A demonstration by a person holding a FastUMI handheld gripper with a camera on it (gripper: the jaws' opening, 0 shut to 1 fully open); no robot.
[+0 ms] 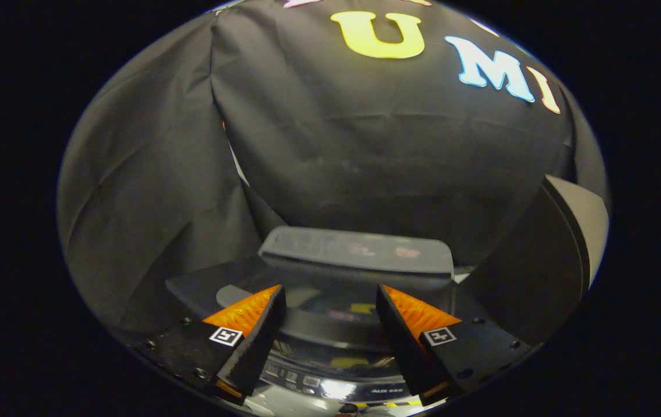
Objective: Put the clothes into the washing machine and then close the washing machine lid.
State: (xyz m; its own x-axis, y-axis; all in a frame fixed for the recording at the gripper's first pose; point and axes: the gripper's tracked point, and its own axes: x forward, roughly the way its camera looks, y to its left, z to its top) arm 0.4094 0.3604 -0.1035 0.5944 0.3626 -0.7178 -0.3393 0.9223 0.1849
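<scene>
Gripper [330, 295] fingers stand wide apart, with nothing held between them. Each finger [249, 333] tapers to a point, and each carries a small square marker tag on its upper face. Both tips point forward and slightly down toward the washer [330, 347].

Between the fingers and just below them lies the top of the washer. Its lid [330, 315] is a dark, glossy, see-through panel that lies flat and down over the opening; reflections of the booth show on its surface. Whether the lid is fully latched cannot be told. The near edge of the washer, close under the finger bases, shows a shiny curved rim with a strip of small buttons and markings [307, 379]; these are too small to read.

Just beyond the fingertips, at the far side of the lid, a grey rounded control panel [359, 252] runs across the back of the washer. Faint marks show on it, blurred.

No clothes can be made out through the lid; the glare hides the drum.

To the right of the washer, near the right finger, a large dark slanted panel [533, 272] with a pale edge rises up. Its nature cannot be told.

Beyond the washer hangs the booth's black cloth wall [150, 191], creased and folded at the left.
</scene>
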